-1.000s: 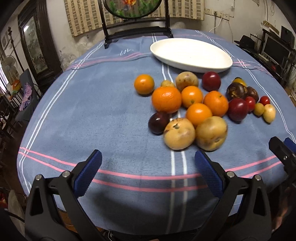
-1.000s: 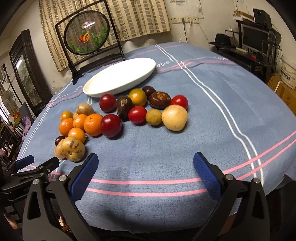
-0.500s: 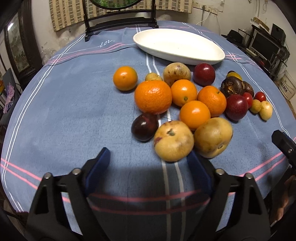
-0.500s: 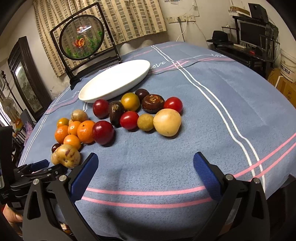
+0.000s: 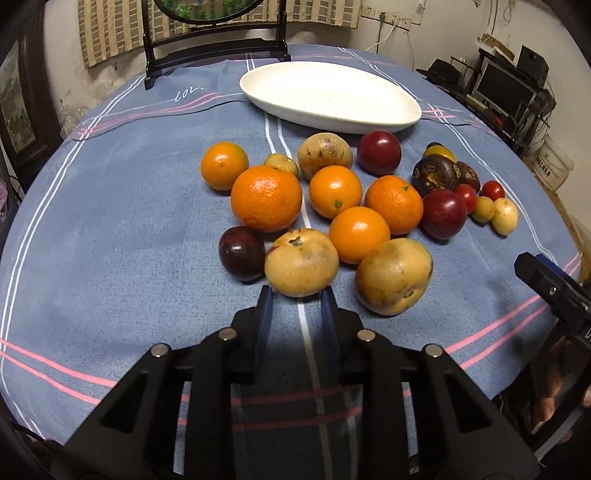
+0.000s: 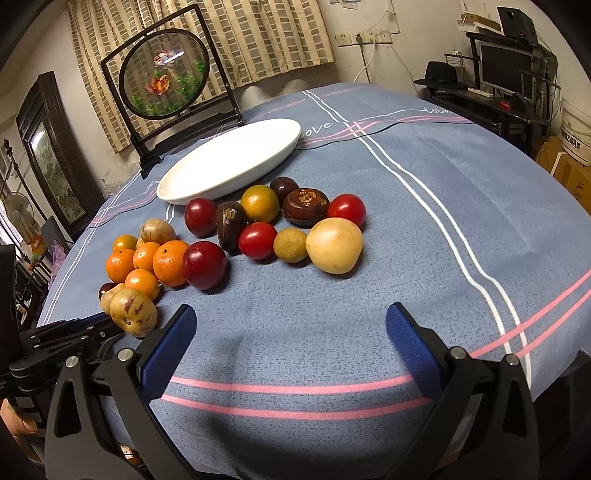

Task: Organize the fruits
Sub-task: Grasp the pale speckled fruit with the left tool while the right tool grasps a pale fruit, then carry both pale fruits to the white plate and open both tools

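Behind the narrowed left hand-held gripper (image 5: pixel 296 295), jaws shut with nothing between, tan fruit's (image 5: pixel 301 261) underside hidden; right hand-held gripper (image 6: pixel 290 334) wide open.

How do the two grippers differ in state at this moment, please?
The left gripper has its jaws drawn close together just short of a tan fruit, holding nothing; the right gripper stands wide open above bare tablecloth. Both have blue pads and point down at the table.

Lived-in home, clothed table (image 6: pixel 424 206), checked curtains (image 6: pixel 266 33) (cluttered), framed goldfish screen (image 6: pixel 164 74)
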A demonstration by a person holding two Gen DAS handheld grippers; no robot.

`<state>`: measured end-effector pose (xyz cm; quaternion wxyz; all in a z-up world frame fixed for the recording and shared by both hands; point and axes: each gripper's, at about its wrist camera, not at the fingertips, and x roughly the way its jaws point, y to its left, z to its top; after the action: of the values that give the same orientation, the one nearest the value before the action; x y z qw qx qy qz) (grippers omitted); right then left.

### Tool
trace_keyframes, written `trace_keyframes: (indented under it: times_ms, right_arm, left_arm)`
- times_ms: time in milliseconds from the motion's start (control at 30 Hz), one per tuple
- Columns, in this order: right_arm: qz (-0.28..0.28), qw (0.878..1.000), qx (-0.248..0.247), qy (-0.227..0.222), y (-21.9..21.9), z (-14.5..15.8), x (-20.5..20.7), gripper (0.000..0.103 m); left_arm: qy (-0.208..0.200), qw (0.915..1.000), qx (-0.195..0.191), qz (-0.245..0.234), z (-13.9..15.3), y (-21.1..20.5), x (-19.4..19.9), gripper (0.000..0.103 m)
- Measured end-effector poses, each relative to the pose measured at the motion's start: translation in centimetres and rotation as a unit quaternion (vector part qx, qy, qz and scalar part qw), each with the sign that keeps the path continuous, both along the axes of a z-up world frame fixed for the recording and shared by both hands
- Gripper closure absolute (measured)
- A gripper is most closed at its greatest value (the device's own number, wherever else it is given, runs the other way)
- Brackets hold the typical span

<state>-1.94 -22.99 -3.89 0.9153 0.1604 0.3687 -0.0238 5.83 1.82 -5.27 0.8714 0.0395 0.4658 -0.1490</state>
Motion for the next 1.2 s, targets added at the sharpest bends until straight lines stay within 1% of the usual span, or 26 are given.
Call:
trace_keyframes:
  times_ms: [33, 100, 133, 167, 400, 433, 467, 600, 767, 933, 1033, 1067, 1100, 1167, 1200]
  right_arm:
    - [0.000, 1.000, -0.001, 0.000, 0.0, 0.0, 0.0, 0.001]
    - [0.001, 1.000, -0.001, 0.001, 0.0, 0.0, 0.0, 0.001]
    - [0.001, 1.000, -0.001, 0.001, 0.0, 0.0, 0.0, 0.001]
    - [0.001, 1.000, -0.001, 0.001, -0.1, 0.0, 0.0, 0.001]
    - [0.000, 1.000, -0.005, 0.001, 0.1, -0.1, 0.1, 0.001]
    - [0.001, 1.000, -0.005, 0.001, 0.1, -0.1, 0.1, 0.001]
    - [0.001, 1.000, -0.005, 0.002, 0.1, -0.1, 0.1, 0.001]
    - [0.004, 1.000, -0.005, 0.002, 0.1, -0.1, 0.2, 0.001]
    - [0.018, 0.999, -0.028, -0.013, 0.4, 0.6, -0.1, 0.001]
    - [0.079, 0.996, -0.044, -0.008, 1.3, 0.9, 0.0, 0.001]
    - [0.142, 0.988, -0.054, -0.014, 3.8, 1.3, 0.1, 0.001]
    - [0.171, 0.983, -0.061, -0.018, 5.1, 1.3, 0.3, 0.001]
    - [0.187, 0.979, -0.075, -0.015, 6.2, 1.3, 0.6, 0.001]
    - [0.202, 0.974, -0.099, -0.009, 7.8, 1.2, 1.2, 0.001]
    - [0.205, 0.974, -0.100, -0.008, 8.3, 1.2, 1.5, 0.001]
  left_arm:
    - [0.000, 1.0000, -0.001, 0.001, 0.0, 0.0, 0.0, 0.074]
    - [-0.003, 1.0000, 0.002, 0.003, 0.1, -0.2, 0.1, 0.066]
    - [-0.005, 1.0000, 0.002, 0.004, 0.1, -0.3, 0.1, 0.059]
    - [-0.008, 1.0000, 0.001, 0.005, 0.3, -0.4, 0.2, 0.056]
    - [-0.027, 0.9996, 0.001, -0.012, 1.0, -1.2, 0.4, 0.056]
    - [-0.026, 0.9996, 0.000, -0.014, 1.0, -1.3, 0.5, 0.057]
    - [-0.025, 0.9995, -0.002, -0.017, 0.9, -1.4, 0.6, 0.062]
    - [-0.037, 0.9989, 0.014, -0.025, 0.9, -1.7, -0.1, 0.063]
    - [-0.043, 0.9986, 0.009, -0.029, 1.4, -1.2, -1.3, 0.063]
    - [-0.065, 0.9975, 0.004, -0.029, 2.7, -0.8, -2.4, 0.063]
    - [-0.069, 0.9974, -0.002, -0.023, 3.0, -0.3, -2.5, 0.063]
    - [-0.069, 0.9974, -0.004, -0.021, 3.0, -0.1, -2.6, 0.063]
    - [-0.069, 0.9975, -0.007, -0.017, 3.1, 0.3, -2.5, 0.063]
    - [-0.067, 0.9976, -0.011, -0.009, 3.1, 1.1, -2.4, 0.063]
    - [-0.067, 0.9977, -0.012, -0.004, 3.1, 1.4, -2.3, 0.063]
